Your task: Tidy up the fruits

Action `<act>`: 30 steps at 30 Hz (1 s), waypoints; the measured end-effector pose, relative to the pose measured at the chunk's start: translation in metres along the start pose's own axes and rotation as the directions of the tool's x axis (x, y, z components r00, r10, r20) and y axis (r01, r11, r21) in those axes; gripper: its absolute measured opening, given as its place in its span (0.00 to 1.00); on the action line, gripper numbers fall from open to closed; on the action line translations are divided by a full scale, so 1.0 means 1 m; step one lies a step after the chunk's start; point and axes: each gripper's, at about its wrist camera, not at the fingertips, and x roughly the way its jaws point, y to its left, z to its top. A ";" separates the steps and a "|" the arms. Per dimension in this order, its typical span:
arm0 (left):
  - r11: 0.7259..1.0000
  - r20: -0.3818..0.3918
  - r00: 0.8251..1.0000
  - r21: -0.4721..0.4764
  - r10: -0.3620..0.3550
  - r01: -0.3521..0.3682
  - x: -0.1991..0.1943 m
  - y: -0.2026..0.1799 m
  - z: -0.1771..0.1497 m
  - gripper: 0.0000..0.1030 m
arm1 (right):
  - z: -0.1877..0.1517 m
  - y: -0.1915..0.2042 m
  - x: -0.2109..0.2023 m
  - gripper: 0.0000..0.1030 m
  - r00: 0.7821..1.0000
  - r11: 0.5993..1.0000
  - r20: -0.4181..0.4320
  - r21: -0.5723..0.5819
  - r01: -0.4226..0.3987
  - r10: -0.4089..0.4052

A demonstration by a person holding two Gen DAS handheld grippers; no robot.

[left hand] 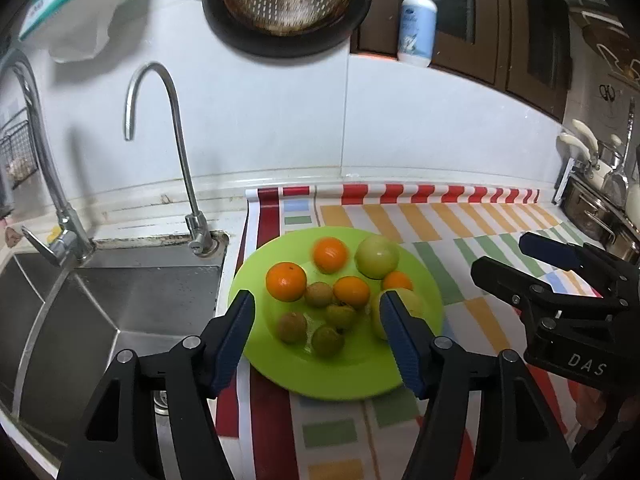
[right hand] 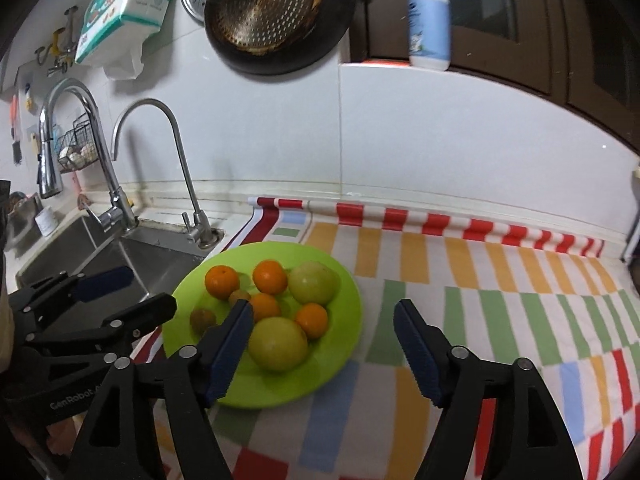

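A lime-green plate (left hand: 280, 372) is seen on the striped cloth (right hand: 500, 304) that covers the table, just beside the steel sink (left hand: 132, 296). On it lie 4 oranges, among them 1 at the left (left hand: 286, 281) and 1 toward the back (left hand: 330, 255); 2 larger pale green fruits, 1 at the back (left hand: 377, 256) and 1 at the near right (right hand: 278, 344); and what appear to be 4 small brownish-green fruits (left hand: 292, 326), blurred in both views. The left claw (left hand: 316, 336) is held over the near part of the plate with its jaws apart and nothing gripped. The right claw (right hand: 322, 346) is held over the plate's right edge, likewise spread and empty. No earlier view is given. A gooseneck tap (left hand: 176, 152) is mounted behind the sink, a dark pan (right hand: 276, 16) is hung on the wall, and a pump bottle (left hand: 416, 24) is set on the ledge.
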 end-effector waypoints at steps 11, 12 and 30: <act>0.999 0.069 0.997 -0.006 0.045 -0.045 -0.057 -0.030 -0.017 0.72 | -0.024 -0.007 -0.069 0.75 0.998 1.000 0.062 0.007 0.021 -0.021; 0.999 0.074 0.996 -0.010 0.052 -0.051 -0.063 -0.032 -0.020 0.72 | -0.026 -0.008 -0.073 0.75 0.998 1.000 0.064 0.007 0.022 -0.022; 0.991 0.152 0.979 -0.038 0.135 -0.131 -0.149 -0.080 -0.057 0.99 | -0.068 -0.036 -0.171 0.84 0.989 0.998 0.137 0.035 0.049 -0.054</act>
